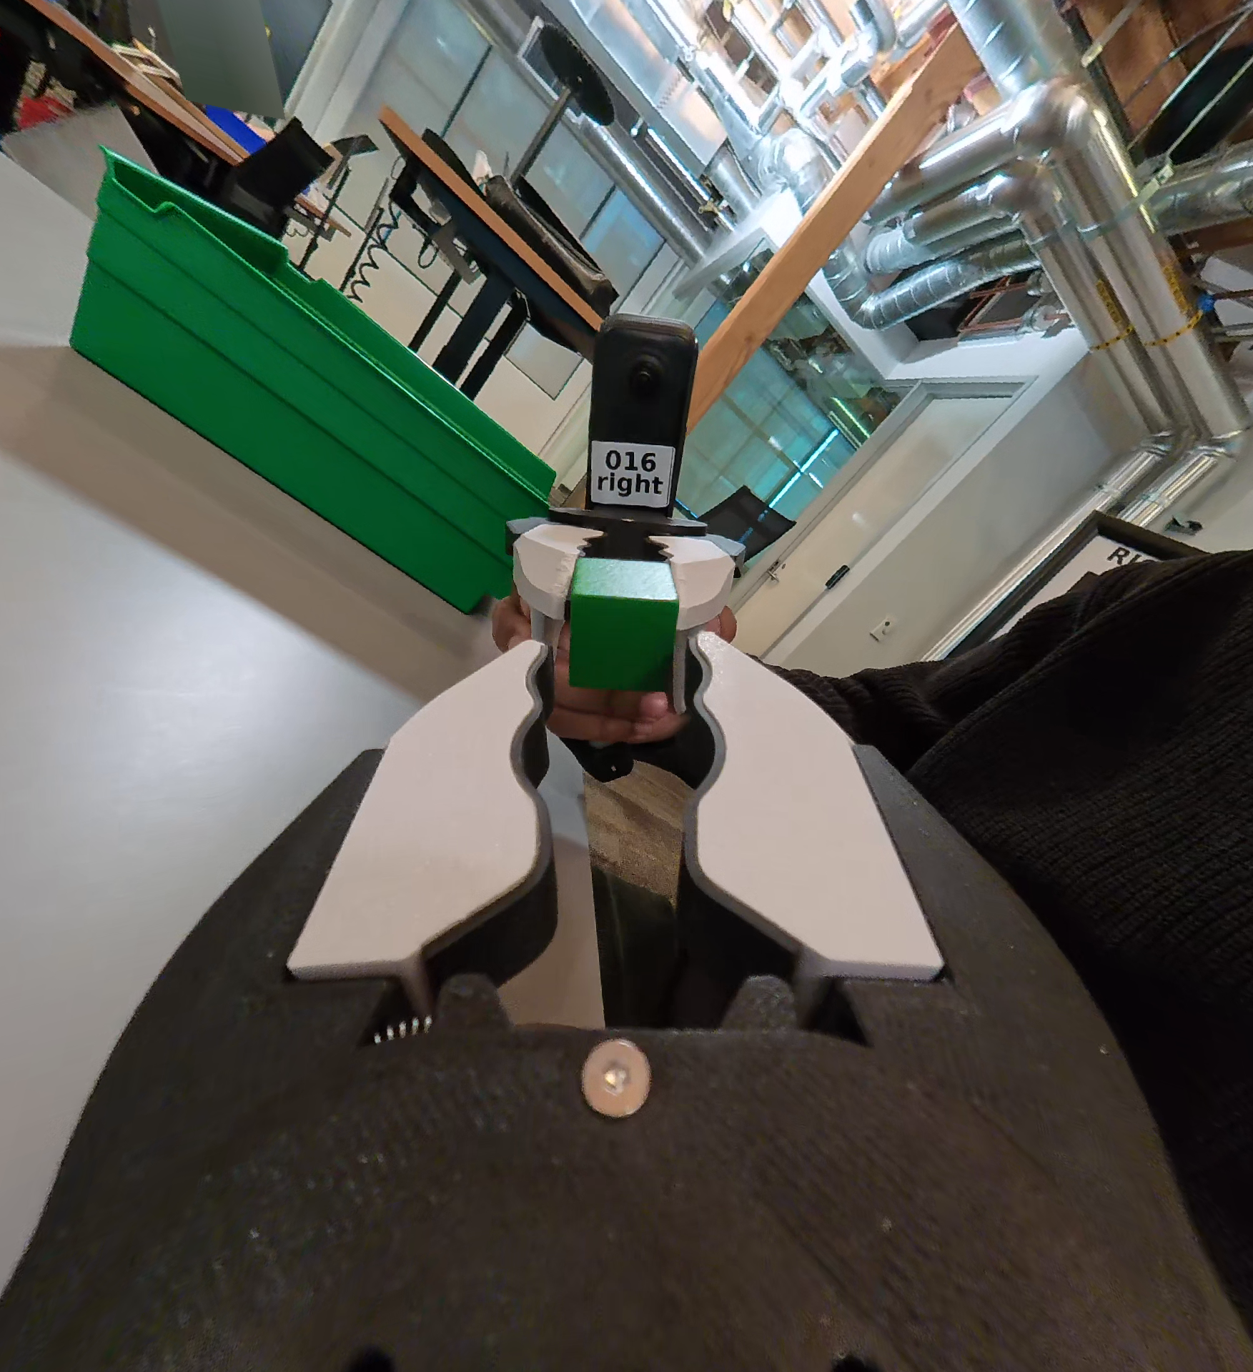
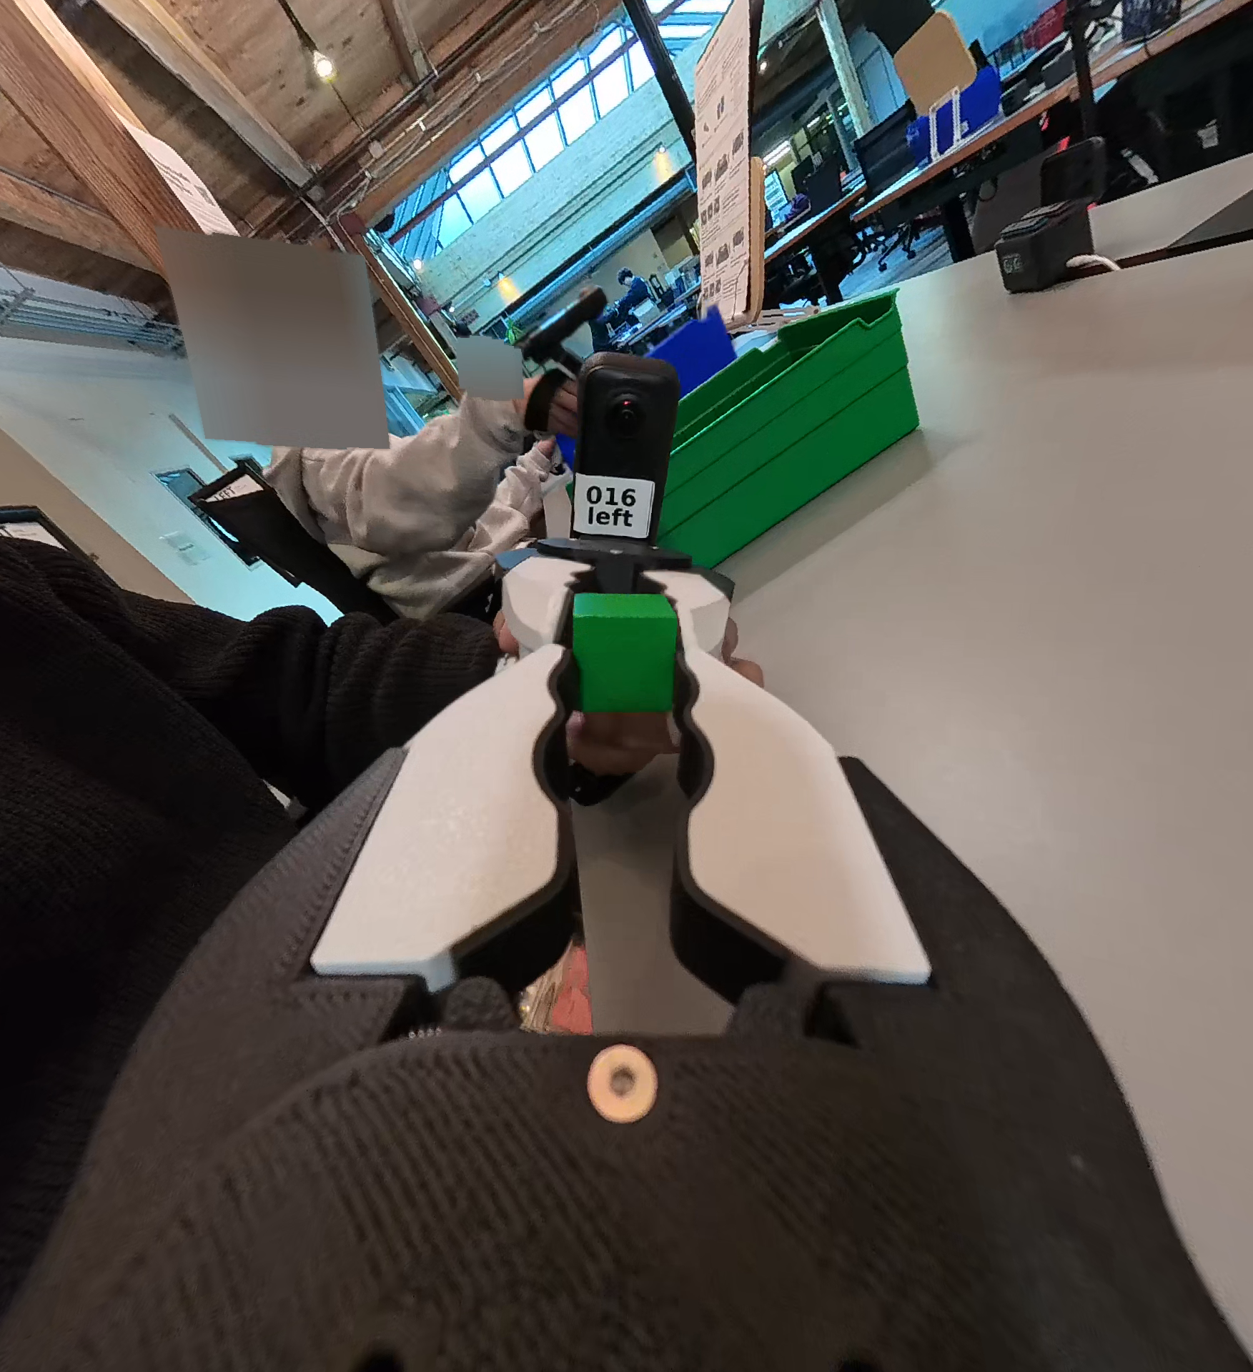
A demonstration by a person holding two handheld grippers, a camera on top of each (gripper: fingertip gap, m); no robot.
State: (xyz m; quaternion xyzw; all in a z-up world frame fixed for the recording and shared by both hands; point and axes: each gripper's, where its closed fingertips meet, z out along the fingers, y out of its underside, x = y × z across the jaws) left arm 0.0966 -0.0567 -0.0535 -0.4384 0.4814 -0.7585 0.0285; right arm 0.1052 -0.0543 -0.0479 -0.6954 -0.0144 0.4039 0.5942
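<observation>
A green cube (image 1: 622, 631) is held in the air between two hand-held grippers that are pointed at each other above the edge of a pale grey table (image 1: 125, 668). In the right wrist view the right gripper (image 2: 623, 661) is seen clamped on the cube, its white fingers (image 2: 475, 817) pressed against both side faces. In the left wrist view the left gripper (image 1: 619, 653) is seen spread slightly wider than the cube, its fingertips set just outside the opposing fingers. Whether they touch the cube cannot be told.

A black camera (image 1: 642, 386) bearing a white label is mounted upright on the right gripper, and a matching one (image 2: 627, 430) is carried on the left. Each gripper is gripped from below by a hand (image 1: 608, 716), and a black knitted sleeve (image 1: 1091, 742) is seen running back from it.

A long green plastic bin (image 1: 274, 356) is set on the table beyond the grippers, well apart from the cube. A small black device (image 2: 1043, 245) is placed farther back on the tabletop. A seated person in a pale sweatshirt (image 2: 400, 512) is seen behind the left gripper. Silver ventilation ducts (image 1: 1054, 148) and timber beams (image 1: 831, 208) are visible overhead, and desks (image 1: 489, 215) are ranged across the room behind.
</observation>
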